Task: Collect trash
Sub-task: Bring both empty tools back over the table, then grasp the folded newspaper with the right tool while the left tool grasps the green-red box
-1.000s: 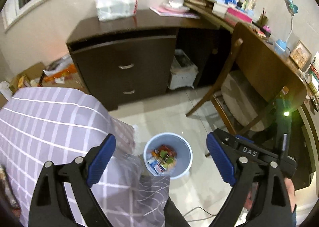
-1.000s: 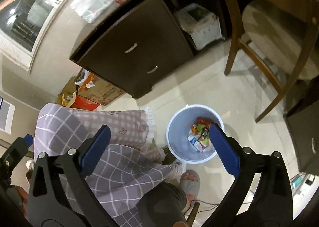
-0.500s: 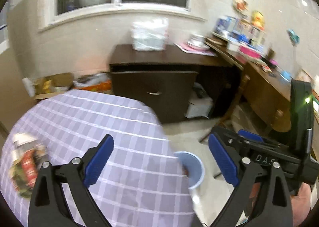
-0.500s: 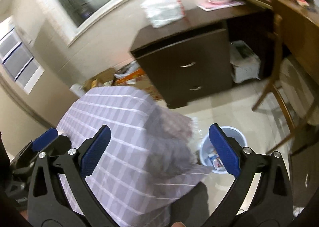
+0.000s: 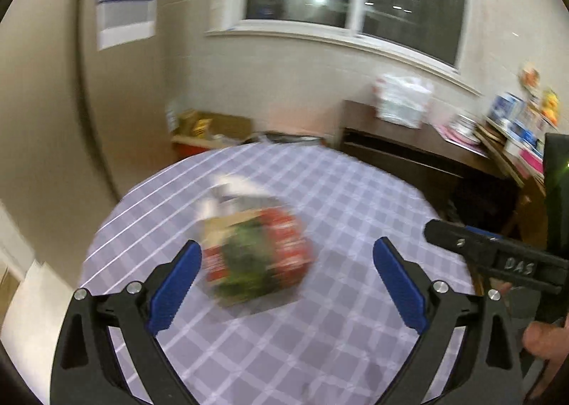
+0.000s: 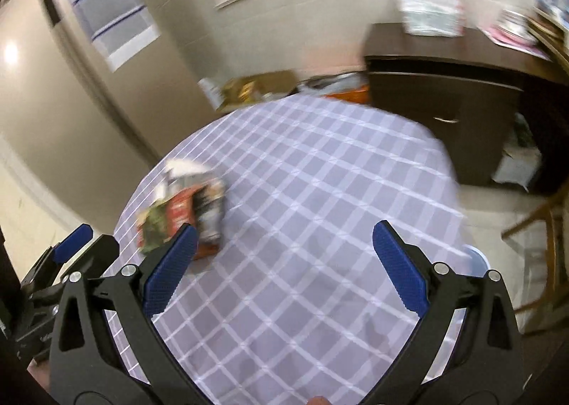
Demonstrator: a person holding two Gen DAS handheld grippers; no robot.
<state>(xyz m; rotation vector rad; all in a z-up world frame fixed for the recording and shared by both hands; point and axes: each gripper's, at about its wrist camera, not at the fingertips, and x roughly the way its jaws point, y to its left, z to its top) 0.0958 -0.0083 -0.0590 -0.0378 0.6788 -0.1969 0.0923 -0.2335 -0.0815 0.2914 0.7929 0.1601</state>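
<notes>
Swinging up from the bin on the floor, both my cameras are now facing the checked tablecloth [image 5: 355,212], where a pile of wrappers [image 5: 254,255] is lying left of centre. My left gripper [image 5: 284,284] is hanging wide open and empty just near of it, almost lined up; my right gripper [image 6: 282,269], equally wide, is sitting further right.

tablecloth [image 5: 341,198]: lilac-white check | wrapper pile [image 5: 256,255]: red, green, blurred | cabinet [image 6: 444,91]: dark brown | finger pads [image 6: 398,269]: blue
</notes>
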